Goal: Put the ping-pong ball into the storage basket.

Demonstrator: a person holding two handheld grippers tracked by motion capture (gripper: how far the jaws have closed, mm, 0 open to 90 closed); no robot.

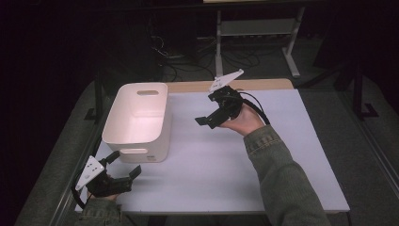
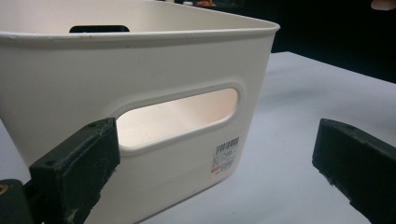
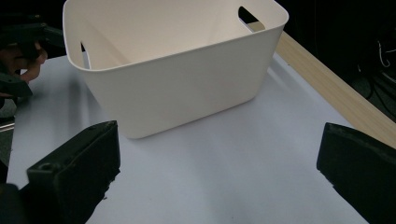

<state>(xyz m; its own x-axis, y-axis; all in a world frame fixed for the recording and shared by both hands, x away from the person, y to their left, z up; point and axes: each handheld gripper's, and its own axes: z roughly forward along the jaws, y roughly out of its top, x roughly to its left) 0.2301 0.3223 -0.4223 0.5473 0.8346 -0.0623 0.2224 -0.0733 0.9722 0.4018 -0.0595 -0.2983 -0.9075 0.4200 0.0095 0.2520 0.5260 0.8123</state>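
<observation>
A small printed label (image 2: 225, 158) sits low on the near wall of the white bin (image 2: 140, 74), just right of its handle slot. It carries a barcode, lines of dark print and a short red mark, all too small and blurred to read. In the high view the same label (image 1: 151, 157) shows as a grey smudge. No other lettering can be read.

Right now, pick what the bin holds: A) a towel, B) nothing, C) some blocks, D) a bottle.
B: the bin shows a bare pale floor and bare walls in the high view, and the right gripper view looks in over its rim at the same bare walls.
</observation>
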